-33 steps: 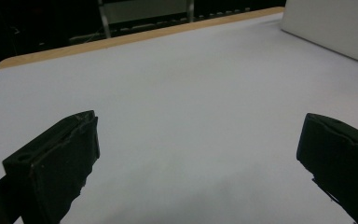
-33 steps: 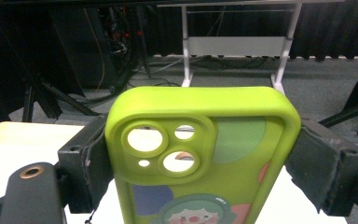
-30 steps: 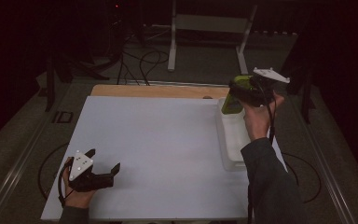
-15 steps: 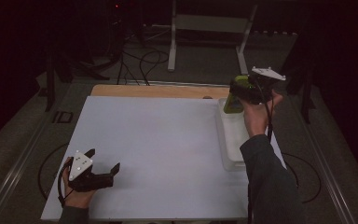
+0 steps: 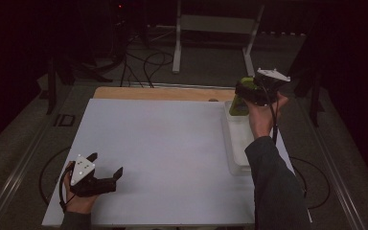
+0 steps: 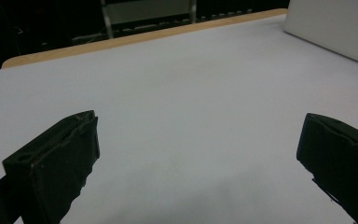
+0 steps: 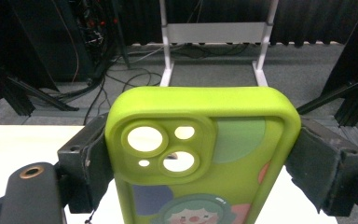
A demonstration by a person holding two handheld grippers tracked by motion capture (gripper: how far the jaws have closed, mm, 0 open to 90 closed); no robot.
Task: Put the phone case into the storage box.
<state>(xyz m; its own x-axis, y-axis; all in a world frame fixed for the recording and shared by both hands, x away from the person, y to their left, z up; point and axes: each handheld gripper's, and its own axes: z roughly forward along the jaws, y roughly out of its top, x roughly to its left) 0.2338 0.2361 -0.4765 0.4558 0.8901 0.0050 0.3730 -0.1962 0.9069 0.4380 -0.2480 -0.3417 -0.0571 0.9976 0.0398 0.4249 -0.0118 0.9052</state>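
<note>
The right hand-held gripper point(image 5: 249, 91) is clamped on a green phone case point(image 7: 200, 154) above a white tray point(image 5: 237, 143); the left hand-held gripper point(image 5: 106, 167) rests on the tabletop point(image 5: 163, 143), jaws apart.

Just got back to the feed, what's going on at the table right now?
The right hand-held gripper is shut on a lime green phone case, holding it up above the far end of a white tray at the table's right side. The left hand-held gripper rests open on the white table, near the front left corner.
</note>
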